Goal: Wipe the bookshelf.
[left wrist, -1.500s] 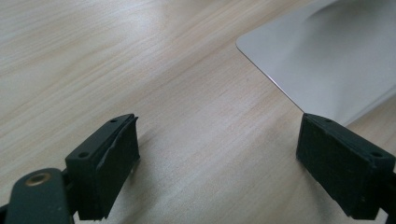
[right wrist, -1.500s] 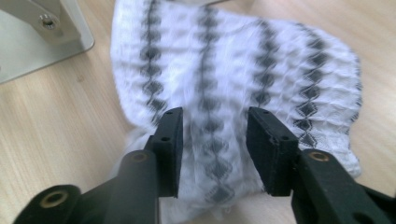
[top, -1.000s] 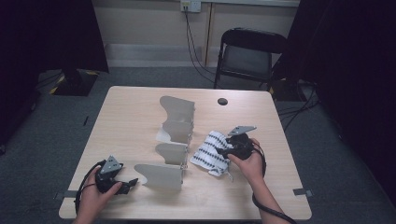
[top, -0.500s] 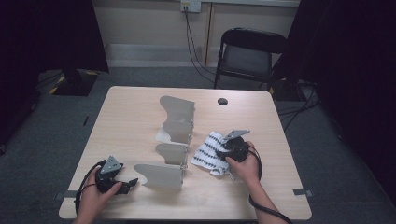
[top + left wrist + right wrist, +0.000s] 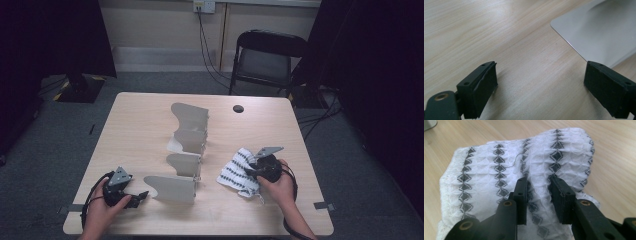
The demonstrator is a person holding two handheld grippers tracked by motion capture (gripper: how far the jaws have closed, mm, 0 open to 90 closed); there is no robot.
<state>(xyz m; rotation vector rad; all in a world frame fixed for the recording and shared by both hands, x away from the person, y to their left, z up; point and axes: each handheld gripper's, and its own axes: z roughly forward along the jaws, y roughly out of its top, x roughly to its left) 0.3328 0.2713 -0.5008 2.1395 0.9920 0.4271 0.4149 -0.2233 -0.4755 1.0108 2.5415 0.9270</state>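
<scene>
Now at lower right of the high view: right hand-held gripper (image 5: 254, 171) down on white patterned cloth (image 5: 239, 169), jaws just closing, a raised fold of cloth (image 5: 537, 182) pinched between them. Lower left: left hand-held gripper (image 5: 136, 196) resting on bench (image 5: 140, 130), jaws wide apart, nothing between, just beside grey metal divider rack (image 5: 182, 150) at centre.

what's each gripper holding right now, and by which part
The right gripper has been closing on a raised fold in the middle of the white patterned cloth, pinched between its jaws. The left gripper is open over bare table, holding nothing.
</scene>
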